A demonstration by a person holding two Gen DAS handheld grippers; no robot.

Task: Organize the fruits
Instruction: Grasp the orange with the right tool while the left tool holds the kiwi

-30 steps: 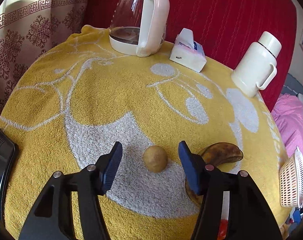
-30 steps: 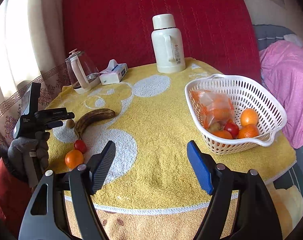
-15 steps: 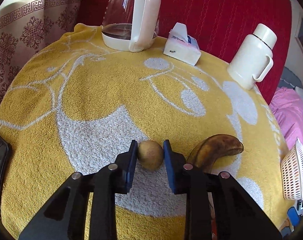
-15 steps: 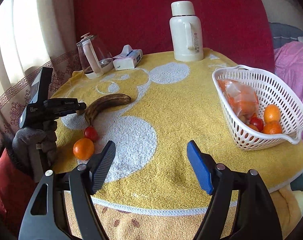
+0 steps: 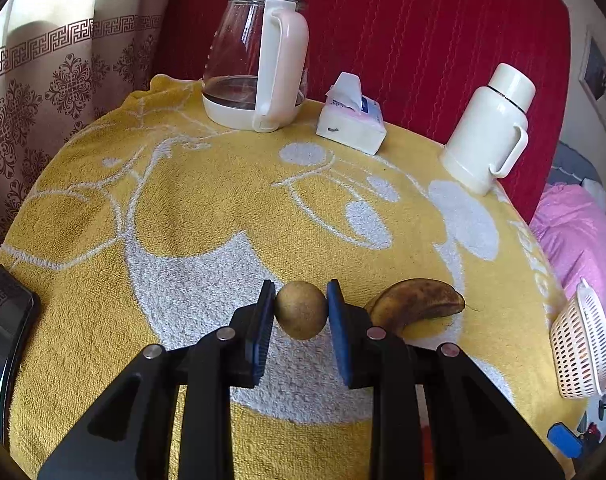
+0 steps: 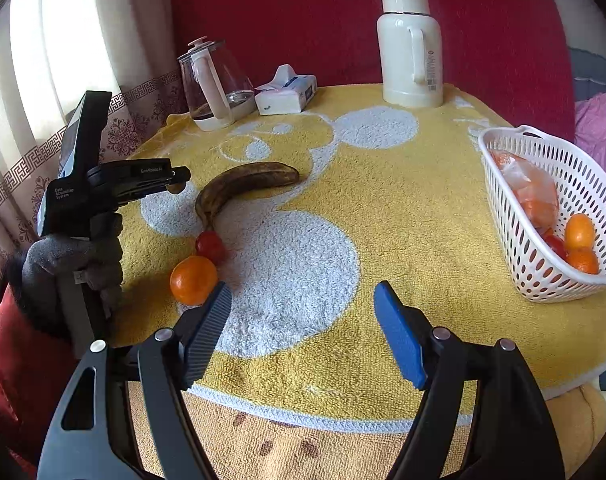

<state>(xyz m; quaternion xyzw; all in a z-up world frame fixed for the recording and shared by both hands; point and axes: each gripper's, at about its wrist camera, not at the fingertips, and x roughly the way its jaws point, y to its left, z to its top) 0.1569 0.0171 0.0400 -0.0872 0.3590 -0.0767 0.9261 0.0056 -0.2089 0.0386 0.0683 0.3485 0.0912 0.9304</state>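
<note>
My left gripper [image 5: 301, 292] is shut on a small round brown fruit [image 5: 301, 310], at or just above the yellow towel-covered table [image 5: 207, 200]. A browned banana [image 5: 417, 304] lies just right of it. In the right wrist view a gloved hand holds that left gripper [image 6: 175, 180] beside the banana [image 6: 243, 184]. A red tomato [image 6: 210, 245] and an orange [image 6: 193, 280] lie near the table's front left. My right gripper [image 6: 303, 294] is open over the towel with nothing between its fingers, its left finger close to the orange. A white basket [image 6: 535, 248] at the right holds oranges, a tomato and a bagged fruit.
A glass kettle [image 5: 255, 64], a tissue box [image 5: 351, 120] and a white thermos [image 5: 487, 128] stand along the far edge before a red backrest. A dark phone [image 5: 3, 320] is at the left edge. Pink bedding [image 5: 575, 236] lies to the right, a curtain to the left.
The left jaws closed from wide open onto the brown fruit. The right gripper shifted left toward the orange and tomato, staying open; the basket slid to the right of its view.
</note>
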